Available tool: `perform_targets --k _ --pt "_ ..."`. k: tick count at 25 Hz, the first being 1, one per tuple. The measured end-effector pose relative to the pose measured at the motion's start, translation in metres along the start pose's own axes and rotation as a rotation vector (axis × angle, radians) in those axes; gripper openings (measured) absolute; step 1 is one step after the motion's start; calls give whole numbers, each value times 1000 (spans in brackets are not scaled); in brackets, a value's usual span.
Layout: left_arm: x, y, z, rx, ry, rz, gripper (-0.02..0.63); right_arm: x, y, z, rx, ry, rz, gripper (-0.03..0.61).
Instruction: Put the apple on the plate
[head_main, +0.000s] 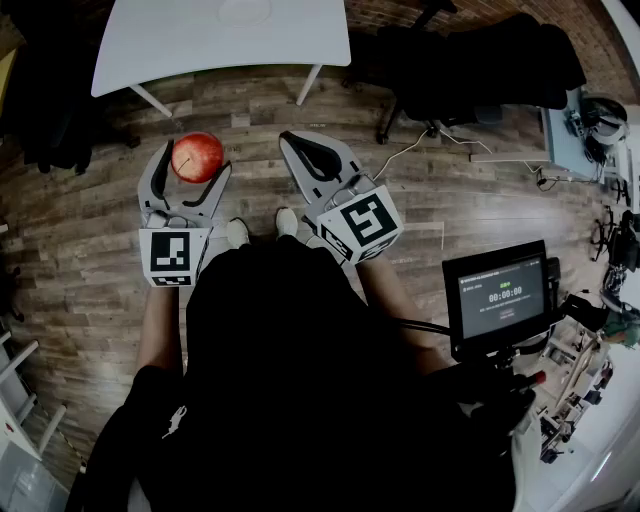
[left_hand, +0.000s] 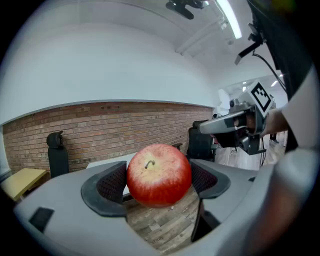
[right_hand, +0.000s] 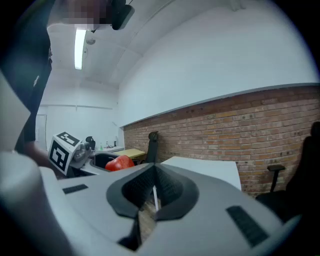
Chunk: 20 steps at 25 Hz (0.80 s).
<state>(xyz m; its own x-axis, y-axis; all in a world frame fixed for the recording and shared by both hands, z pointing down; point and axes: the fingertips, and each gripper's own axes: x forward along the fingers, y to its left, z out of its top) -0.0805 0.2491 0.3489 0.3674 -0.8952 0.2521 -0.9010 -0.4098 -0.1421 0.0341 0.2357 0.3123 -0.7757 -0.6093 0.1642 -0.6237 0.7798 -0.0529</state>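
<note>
Head view, counted: one red apple (head_main: 197, 156), two hand-held grippers, one white table (head_main: 200, 50), one small monitor (head_main: 498, 298) at lower right, two white shoes (head_main: 237, 232) on the wooden floor (head_main: 90, 230), at least one black office chair (head_main: 470, 60) past the table's right end. Also a faint pale round shape at the table's far edge, too washed out to name.

On the person's left, the left hand-held gripper (head_main: 194, 162), spread wide and clamped on the apple: one dark pad (left_hand: 114, 182) pressed against each side, fruit seated near the jaw tips, stem up in the left gripper view. Held in the air over the floor, near the table's front edge but not above it, touching nothing except the pads.

Just beside it, the right hand-held gripper (head_main: 293, 142), pressed together, pads meeting at the tips with nothing between them, only a thin sliver of light showing in the right gripper view. Clear of the apple, off to its left at about the same height.
</note>
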Motion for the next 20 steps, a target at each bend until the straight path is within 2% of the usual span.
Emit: perform_targets --k 6,10,15,20 --pt "-2 12 2 9 -3 -1 402 0 -4 -1 -21 19 -19 3" --pt "-3 24 5 11 -12 4 402 4 -7 4 16 0 -35 3" --pt "-33 46 -19 2 -50 7 402 16 28 -9 18 -13 -68 3" --pt "-29 54 -22 -2 -44 -12 402 24 28 -9 33 -3 -82 3"
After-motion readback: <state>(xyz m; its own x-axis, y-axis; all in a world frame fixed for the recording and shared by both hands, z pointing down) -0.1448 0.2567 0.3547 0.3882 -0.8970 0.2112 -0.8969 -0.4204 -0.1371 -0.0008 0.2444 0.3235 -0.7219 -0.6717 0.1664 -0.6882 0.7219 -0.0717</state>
